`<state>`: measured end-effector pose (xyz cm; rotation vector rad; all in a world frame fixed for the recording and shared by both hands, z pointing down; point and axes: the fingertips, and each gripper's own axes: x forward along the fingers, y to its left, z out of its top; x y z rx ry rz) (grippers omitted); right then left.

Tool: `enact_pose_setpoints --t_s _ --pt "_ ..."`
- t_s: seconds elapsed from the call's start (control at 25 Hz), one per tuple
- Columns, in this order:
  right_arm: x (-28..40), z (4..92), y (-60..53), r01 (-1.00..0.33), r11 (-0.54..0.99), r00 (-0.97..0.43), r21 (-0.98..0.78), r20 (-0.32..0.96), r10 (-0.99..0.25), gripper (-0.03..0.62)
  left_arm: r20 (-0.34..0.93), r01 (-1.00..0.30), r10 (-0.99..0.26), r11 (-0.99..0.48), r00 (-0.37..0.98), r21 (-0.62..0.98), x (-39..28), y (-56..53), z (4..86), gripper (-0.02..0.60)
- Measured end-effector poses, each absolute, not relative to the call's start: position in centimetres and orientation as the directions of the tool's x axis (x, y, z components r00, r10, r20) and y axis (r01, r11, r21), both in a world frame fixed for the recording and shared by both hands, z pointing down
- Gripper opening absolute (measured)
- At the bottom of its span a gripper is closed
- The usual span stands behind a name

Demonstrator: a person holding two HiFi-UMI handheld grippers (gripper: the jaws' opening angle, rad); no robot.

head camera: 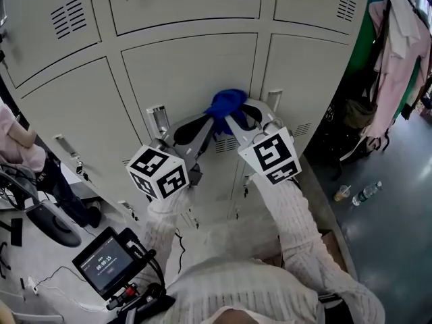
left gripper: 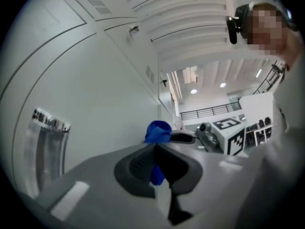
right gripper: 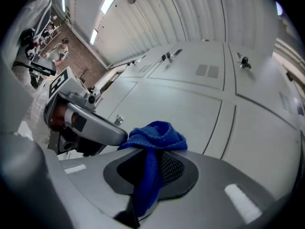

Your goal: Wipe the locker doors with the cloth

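A bunched blue cloth is pressed against a pale grey locker door at about the middle of the head view. My left gripper reaches it from the lower left and my right gripper from the lower right, tips almost meeting. In the left gripper view a strip of the cloth runs between the closed jaws of the left gripper. The right gripper is shut on the cloth, which drapes over its tips.
Metal latches stick out of the locker doors beside the cloth. A seated person and an office chair are at left. A screen device hangs at my waist. Hanging clothes, a bottle and a cup are right.
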<state>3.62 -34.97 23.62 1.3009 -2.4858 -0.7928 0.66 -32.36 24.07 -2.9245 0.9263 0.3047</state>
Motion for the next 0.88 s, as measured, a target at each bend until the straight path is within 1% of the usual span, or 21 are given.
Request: enact_pose_setpoints --t_s 0.08,0.16,0.28,0.36,0.56,0.68,0.88 --pt "4.5 20.2 -34.9 -0.722 0.407 -0.566 0.559 -0.138 -0.813 0.055 -0.251 -0.557 -0.530 -0.829 0.810 -0.047 1.3 -32.1 21.7 0.005" --pt "5.3 17.1 -34.7 -0.745 0.359 -0.547 0.562 -0.208 -0.811 0.054 -0.269 -0.546 -0.508 -0.833 0.818 -0.087 1.9 -32.1 20.1 0.005" --pt "6.4 13.3 -34.8 -0.779 0.289 -0.506 0.556 -0.287 -0.813 0.055 -0.279 -0.539 -0.493 -0.833 0.824 -0.120 2.4 -32.3 18.0 0.005" --pt "7.0 11.4 -35.1 -0.801 0.268 -0.487 0.535 -0.323 -0.811 0.055 -0.280 -0.534 -0.486 -0.836 0.828 -0.130 2.5 -32.6 17.1 0.005" --pt "7.3 10.0 -36.7 -0.810 0.240 -0.460 0.536 -0.325 -0.826 0.058 -0.261 -0.525 -0.477 -0.836 0.840 -0.160 2.9 -33.2 15.9 0.005" --pt "7.2 10.1 -37.0 -0.804 0.229 -0.459 0.548 -0.328 -0.826 0.060 -0.221 -0.505 -0.464 -0.839 0.858 -0.201 3.5 -33.2 16.4 0.005" --pt "7.3 10.1 -36.9 -0.817 0.219 -0.453 0.533 -0.359 -0.816 0.058 -0.202 -0.500 -0.466 -0.847 0.862 -0.180 3.5 -33.8 17.5 0.005"
